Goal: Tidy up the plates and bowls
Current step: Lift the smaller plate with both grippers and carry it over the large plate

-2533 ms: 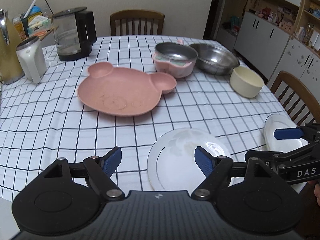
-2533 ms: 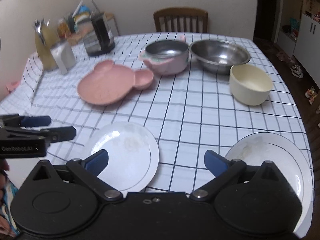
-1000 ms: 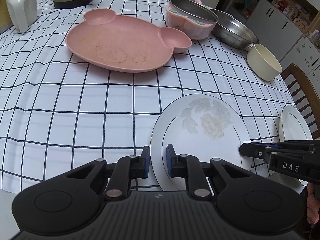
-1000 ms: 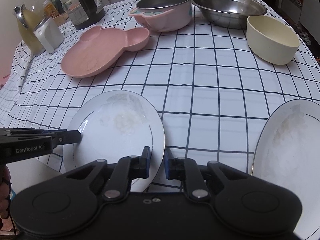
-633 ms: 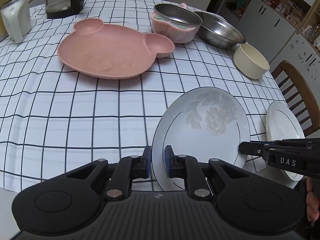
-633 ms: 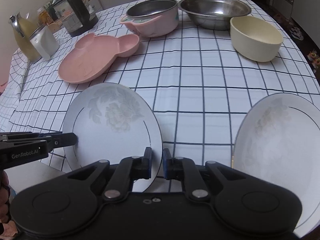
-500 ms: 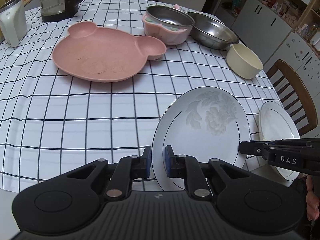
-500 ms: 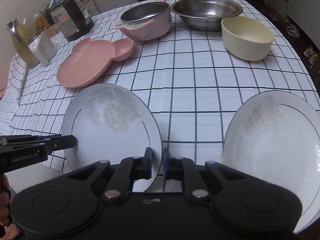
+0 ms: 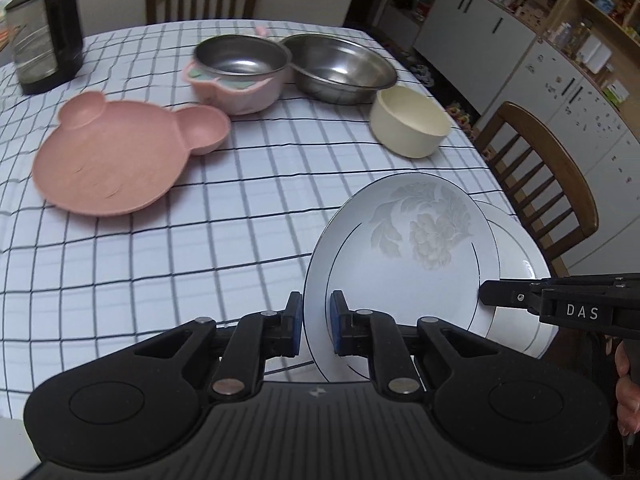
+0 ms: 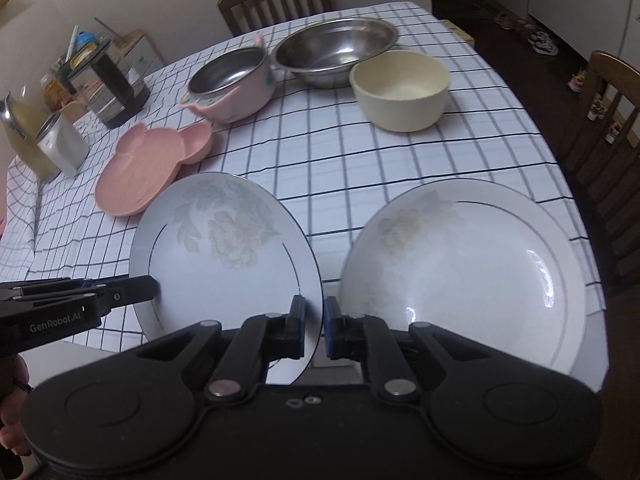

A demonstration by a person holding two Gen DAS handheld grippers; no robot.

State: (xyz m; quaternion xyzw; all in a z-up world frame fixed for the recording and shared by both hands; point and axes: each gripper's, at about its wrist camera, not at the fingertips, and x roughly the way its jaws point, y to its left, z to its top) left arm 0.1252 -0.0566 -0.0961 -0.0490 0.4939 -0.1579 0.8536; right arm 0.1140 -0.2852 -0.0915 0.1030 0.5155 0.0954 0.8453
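A white plate with a pale flower print (image 9: 404,248) (image 10: 228,248) hangs tilted above the checked tablecloth, held at two sides. My left gripper (image 9: 316,324) is shut on its left rim, and its tip (image 10: 148,286) also shows in the right wrist view. My right gripper (image 10: 314,328) is shut on the plate's right rim, and its tip (image 9: 486,294) shows in the left wrist view. A second white plate (image 10: 472,276) (image 9: 516,260) lies at the table's near right edge, just right of the held one and partly behind it in the left wrist view.
Farther back stand a pink bear-shaped plate (image 9: 116,160), a pink pot with a steel inside (image 9: 240,72), a steel bowl (image 9: 340,64) and a cream bowl (image 9: 412,124). A kettle (image 9: 44,56) is at the far left. Wooden chairs (image 9: 540,184) flank the table.
The flowered plate has come up off the tablecloth with both grippers shut on it and has moved right, up against the second white plate.
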